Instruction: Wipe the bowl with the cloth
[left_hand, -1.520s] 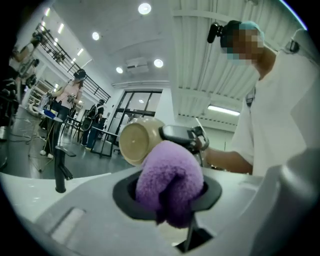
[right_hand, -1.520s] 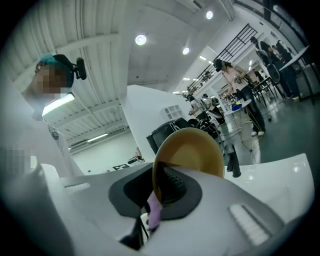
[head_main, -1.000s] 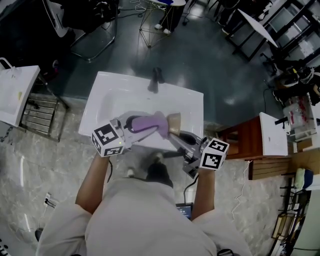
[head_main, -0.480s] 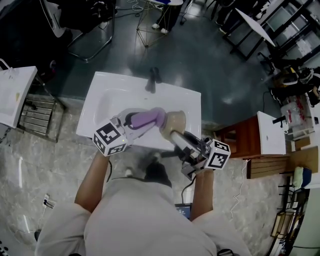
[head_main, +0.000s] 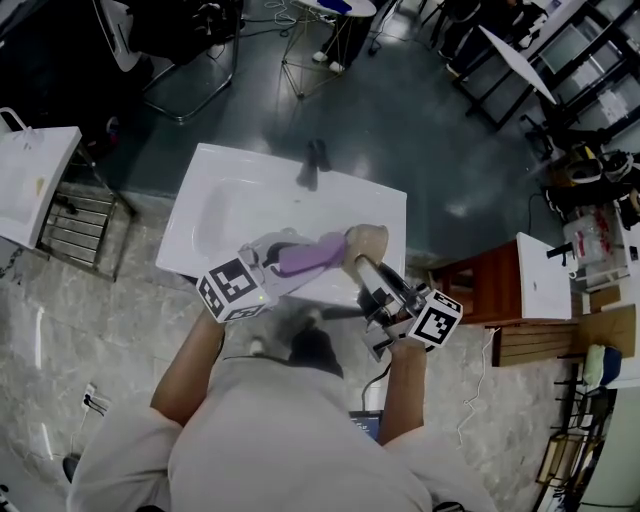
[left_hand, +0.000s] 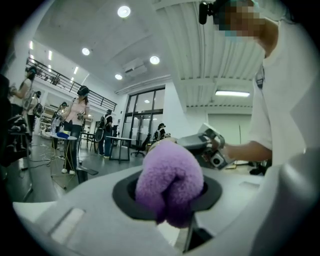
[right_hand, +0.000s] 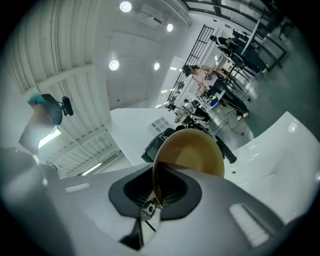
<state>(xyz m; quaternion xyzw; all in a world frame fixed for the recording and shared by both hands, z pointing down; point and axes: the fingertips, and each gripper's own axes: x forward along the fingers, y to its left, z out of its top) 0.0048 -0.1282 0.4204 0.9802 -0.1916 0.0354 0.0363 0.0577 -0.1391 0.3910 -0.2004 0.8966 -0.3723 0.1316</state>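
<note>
Head view: white sink (head_main: 222, 196) in front of the person, dark faucet (head_main: 312, 160) at its far edge. Left gripper (head_main: 283, 259) reaches in from the sink's front edge, marker cube toward the person. Its jaws are clamped on a purple cloth (head_main: 310, 253); in the left gripper view the fluffy wad bulges out between the pads and fills the gap. The cloth's far end meets the side of the tan bowl (head_main: 366, 240), looks like touching. The bowl sits over the sink's front right part, off the basin and tilted. Right gripper (head_main: 359, 267) comes in from the right at an angle, jaws nearly together, pinching the bowl's rim. The right gripper view shows the thin rim edge-on between the pads, with the bowl's inside facing right.
</note>
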